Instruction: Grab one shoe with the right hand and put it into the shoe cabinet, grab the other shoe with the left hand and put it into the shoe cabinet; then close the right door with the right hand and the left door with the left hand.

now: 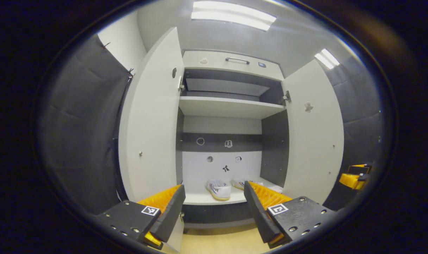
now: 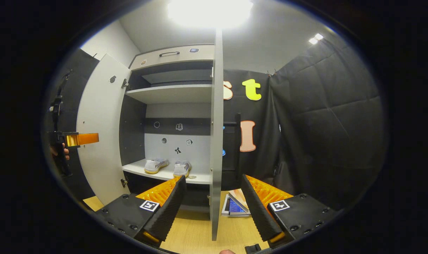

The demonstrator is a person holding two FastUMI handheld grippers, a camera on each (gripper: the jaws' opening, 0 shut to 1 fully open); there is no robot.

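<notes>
Two white shoes (image 2: 156, 165) (image 2: 182, 169) sat on the cabinet's lower shelf (image 2: 164, 174); two doors (image 1: 151, 120) (image 1: 314, 130) stood open; two grippers (image 1: 214, 208) (image 2: 211, 206) were in view.

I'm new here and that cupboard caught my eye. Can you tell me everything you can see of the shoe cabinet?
The shoe cabinet is a tall unit of smooth pale panels with dark inner walls. Both doors stand open: the left door and the right door, the latter edge-on in the right gripper view. A top panel carries a dark bar handle. Inside are pale shelves; two white shoes sit side by side on the lowest shelf. Small stickers dot its back wall. It stands on a light wood floor.
</notes>
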